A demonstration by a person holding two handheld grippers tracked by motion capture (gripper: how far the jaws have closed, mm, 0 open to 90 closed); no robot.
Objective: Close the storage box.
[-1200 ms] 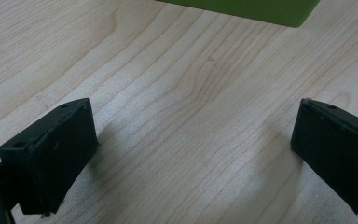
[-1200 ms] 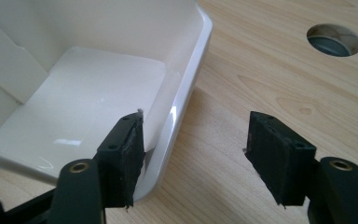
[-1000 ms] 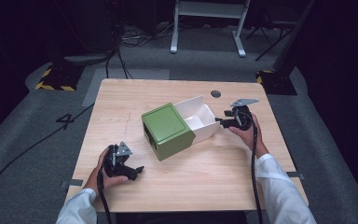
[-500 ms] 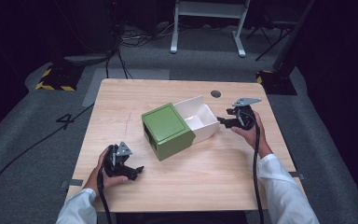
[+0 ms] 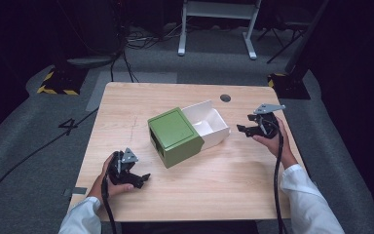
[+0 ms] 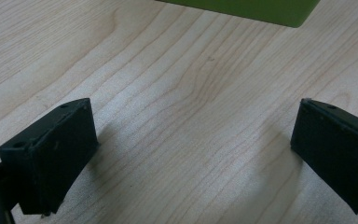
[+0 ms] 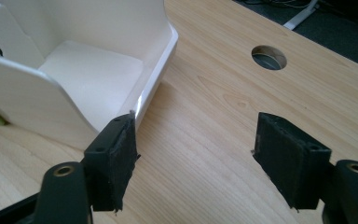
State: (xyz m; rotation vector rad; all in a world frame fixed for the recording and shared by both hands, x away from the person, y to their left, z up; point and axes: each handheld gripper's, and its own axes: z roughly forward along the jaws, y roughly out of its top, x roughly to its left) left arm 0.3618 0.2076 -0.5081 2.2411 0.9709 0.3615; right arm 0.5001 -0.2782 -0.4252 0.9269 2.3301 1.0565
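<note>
Near the table's [image 5: 126, 105] front left corner, the person's left hand [image 5: 108, 181] rests on the wood with the left gripper [image 5: 142, 179], its jaws spread wide and holding nothing, pointed toward the middle. At the table's centre sits a green box [image 5: 175, 136] with a white drawer [image 5: 207, 124] slid partly out toward the right edge; the drawer looks empty. Just beside the drawer, close to the right edge, the right hand [image 5: 271, 139] holds the right gripper [image 5: 243, 129], jaws wide apart around bare wood, one jaw near the drawer's corner. A round hole [image 5: 225, 98] lies near the far edge.
</note>
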